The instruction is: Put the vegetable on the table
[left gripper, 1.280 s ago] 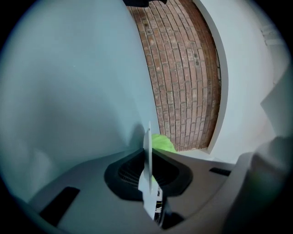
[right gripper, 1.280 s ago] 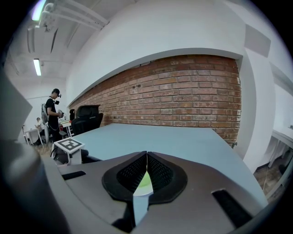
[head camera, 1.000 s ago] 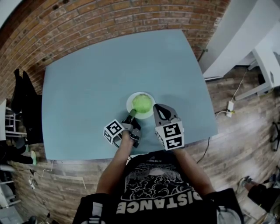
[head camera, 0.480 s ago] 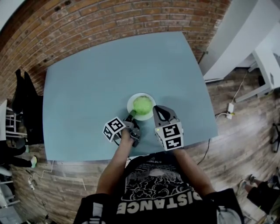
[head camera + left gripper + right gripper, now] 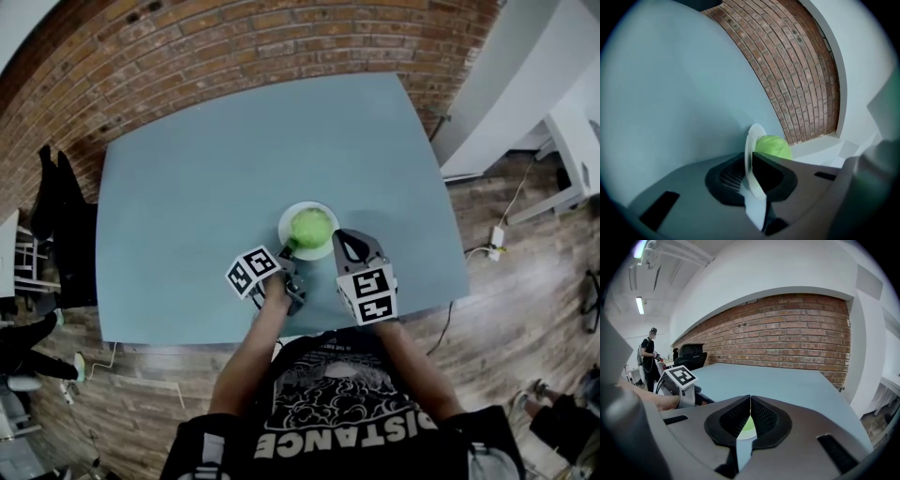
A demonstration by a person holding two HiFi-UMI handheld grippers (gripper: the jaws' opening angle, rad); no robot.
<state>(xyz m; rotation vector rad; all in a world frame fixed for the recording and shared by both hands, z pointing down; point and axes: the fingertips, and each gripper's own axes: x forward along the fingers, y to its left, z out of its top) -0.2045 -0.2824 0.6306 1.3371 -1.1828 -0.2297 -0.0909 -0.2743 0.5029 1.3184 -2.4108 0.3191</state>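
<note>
You are holding the left gripper point(image 5: 751, 161) with its jaws pinched on the near rim of the white plate point(image 5: 751, 140), which is showing edge-on between them in the left gripper view. The green vegetable point(image 5: 773, 147) is sitting on that plate, just beyond the jaw tips and slightly to their right. It is not lying on the bare blue-grey table point(image 5: 206, 169).

In the head view the left gripper point(image 5: 287, 251) is reaching the plate point(image 5: 322, 251) from the side nearest you. The vegetable point(image 5: 310, 227) is resting just ahead of it.

You are keeping the right gripper point(image 5: 750, 398) fully closed, its pads meeting with nothing between them. A sliver of plate and green is showing just under the tips. This right gripper point(image 5: 344, 237) is sitting just beside the plate's right edge, with the left gripper's marker cube point(image 5: 682, 376) close on its left. Ahead of it the table is running to a brick wall point(image 5: 787, 333).
</note>
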